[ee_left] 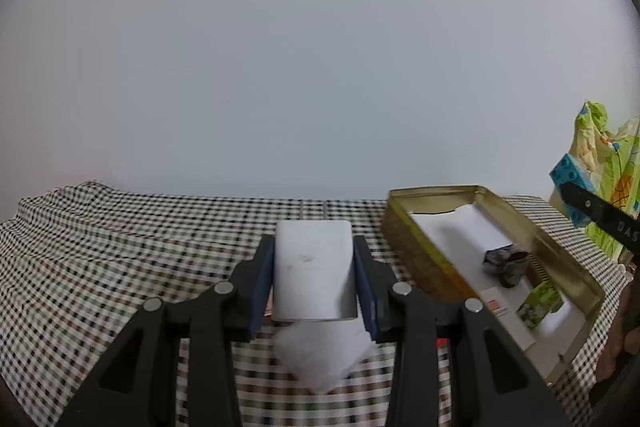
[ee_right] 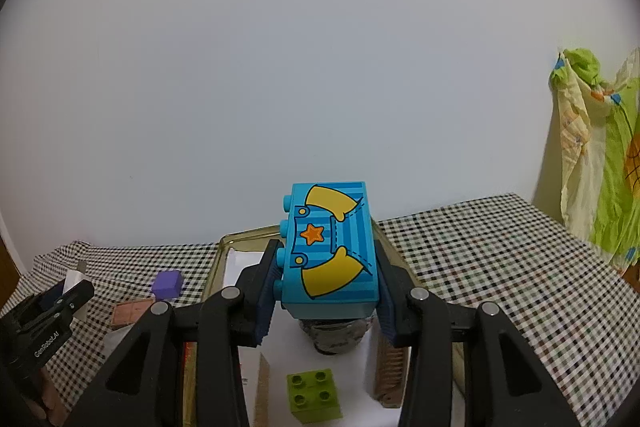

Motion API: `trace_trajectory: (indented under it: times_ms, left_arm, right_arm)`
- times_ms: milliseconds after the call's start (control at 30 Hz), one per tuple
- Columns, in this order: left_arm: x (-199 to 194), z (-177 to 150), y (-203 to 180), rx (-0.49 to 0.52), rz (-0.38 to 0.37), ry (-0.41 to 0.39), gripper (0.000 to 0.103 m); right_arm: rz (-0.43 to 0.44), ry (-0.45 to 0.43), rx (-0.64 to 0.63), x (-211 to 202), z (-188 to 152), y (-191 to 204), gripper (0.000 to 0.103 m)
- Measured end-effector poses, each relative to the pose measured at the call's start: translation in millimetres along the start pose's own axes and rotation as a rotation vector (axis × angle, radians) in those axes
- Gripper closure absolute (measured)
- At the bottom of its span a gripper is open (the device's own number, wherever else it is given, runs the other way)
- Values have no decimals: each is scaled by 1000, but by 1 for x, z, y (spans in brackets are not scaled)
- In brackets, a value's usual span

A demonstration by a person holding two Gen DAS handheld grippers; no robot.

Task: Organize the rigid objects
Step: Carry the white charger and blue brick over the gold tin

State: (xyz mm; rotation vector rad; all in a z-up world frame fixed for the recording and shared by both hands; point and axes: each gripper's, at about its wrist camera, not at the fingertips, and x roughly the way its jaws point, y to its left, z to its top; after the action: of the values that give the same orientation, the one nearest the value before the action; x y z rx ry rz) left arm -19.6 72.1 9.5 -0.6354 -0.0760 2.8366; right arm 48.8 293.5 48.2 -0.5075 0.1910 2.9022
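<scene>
Blue moulded-plastic building brick [ee_right: 330,251], studded along one side and printed with yellow shapes and an orange star, is clamped between the blue-padded jaws of the right gripper [ee_right: 329,287] and held above the shallow gold-coloured rectangular metal tin [ee_right: 240,235], which is lined with white paper and contains a green four-stud plastic brick [ee_right: 314,399] and a dark crumpled lump [ee_right: 334,337]. The left gripper [ee_left: 314,277] is closed to the width of a smooth white rounded-corner rectangular block [ee_left: 314,269], gripping its two long sides above the checked woven tablecloth [ee_left: 120,247], just left of the tin [ee_left: 420,263]. A purple cube [ee_right: 168,284] and a brown flat block [ee_right: 130,313] lie on the cloth beside the tin.
</scene>
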Motion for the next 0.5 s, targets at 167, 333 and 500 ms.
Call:
trace_trajectory:
  times_ms: [167,333,500]
  left_arm:
    - [0,4,-25,9,-36,-10,66]
    - [4,8,-54,33,-75,-15,66]
    - [13,10,-84,50,-118,-2,66]
  right_arm:
    - [-15,9,11,3,2,-19,58]
    - [-23,34,32,10,3,-41,58]
    - [-26,68,21,21,2,-53,58]
